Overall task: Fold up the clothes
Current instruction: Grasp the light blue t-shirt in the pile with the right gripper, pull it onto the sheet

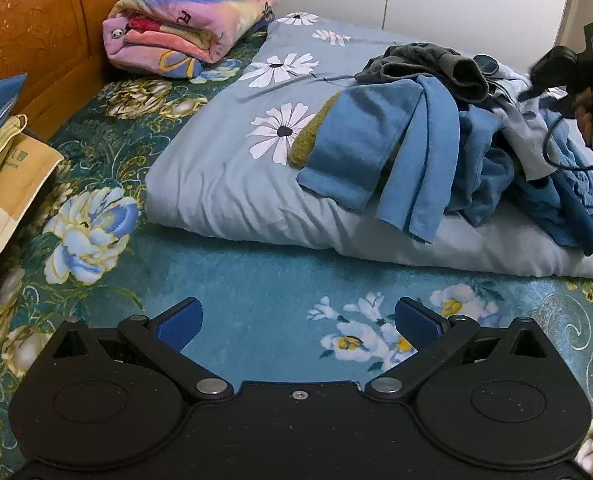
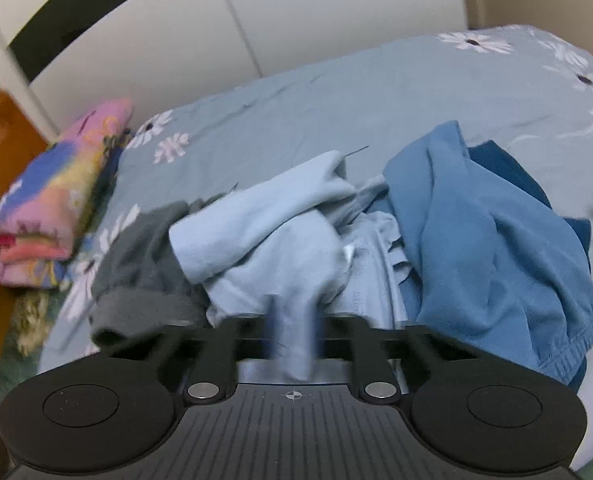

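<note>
Pale blue garment (image 2: 264,240) on top of clothes pile (image 1: 476,140) on daisy duvet (image 1: 224,168), bed. Your right tongs (image 2: 294,344) clamped on its fold: pick-up step. Left tongs (image 1: 298,322) apart, empty, over floral bedspread (image 1: 256,280). Next: lift garment free, spread flat, find 2nd edge for left.

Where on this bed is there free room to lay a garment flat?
The teal floral sheet between the left tool and the folded duvet is bare. The duvet's daisy end is free too. Its other end is crowded with the clothes pile.
</note>
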Tool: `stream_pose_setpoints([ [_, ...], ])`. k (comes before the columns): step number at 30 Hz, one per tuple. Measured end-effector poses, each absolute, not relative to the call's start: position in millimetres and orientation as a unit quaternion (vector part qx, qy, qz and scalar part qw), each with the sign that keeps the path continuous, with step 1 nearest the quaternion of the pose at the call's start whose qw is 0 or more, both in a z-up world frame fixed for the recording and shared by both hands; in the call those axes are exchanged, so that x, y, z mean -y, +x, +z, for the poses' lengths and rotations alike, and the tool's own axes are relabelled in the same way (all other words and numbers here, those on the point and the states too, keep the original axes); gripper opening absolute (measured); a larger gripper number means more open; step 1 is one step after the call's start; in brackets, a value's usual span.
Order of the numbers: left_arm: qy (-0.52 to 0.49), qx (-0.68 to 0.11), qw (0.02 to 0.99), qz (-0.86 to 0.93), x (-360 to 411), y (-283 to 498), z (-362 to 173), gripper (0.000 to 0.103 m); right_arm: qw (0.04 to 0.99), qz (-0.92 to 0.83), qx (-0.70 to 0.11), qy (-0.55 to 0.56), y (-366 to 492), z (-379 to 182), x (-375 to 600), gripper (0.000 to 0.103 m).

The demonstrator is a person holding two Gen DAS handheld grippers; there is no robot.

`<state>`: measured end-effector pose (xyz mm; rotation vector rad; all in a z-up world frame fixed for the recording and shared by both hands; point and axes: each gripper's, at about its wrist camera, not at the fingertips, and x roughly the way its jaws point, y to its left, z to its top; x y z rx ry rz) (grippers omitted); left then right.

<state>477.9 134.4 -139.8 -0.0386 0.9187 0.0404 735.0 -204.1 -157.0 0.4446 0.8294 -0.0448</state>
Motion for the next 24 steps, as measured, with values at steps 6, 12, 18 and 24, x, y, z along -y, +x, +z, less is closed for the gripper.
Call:
stream_pose_setpoints([
  [6,-0.036,-0.441,0.897,0.010,-135.8,478.3,-129.5,0.101,0.890,0.043,-0.354,0.284,713.3,-116.9,210.7,0.001],
  [12,-0.056,-0.428,0.902,0.007,-140.7,467.3,-107.1,0.101,0.890,0.124,-0.303,0.317,647.8,-47.9,203.1,0.001],
  [18,-0.069,-0.394,0.916,0.010,-153.1,445.6,-74.1,0.101,0.879,0.162,-0.304,0.330,553.7,-9.7,197.3,0.001],
  [24,-0.081,-0.370,0.925,0.017,-171.5,412.5,-48.6,0.101,0.858,0.200,-0.336,0.334,450.1,9.2,187.1,0.001],
])
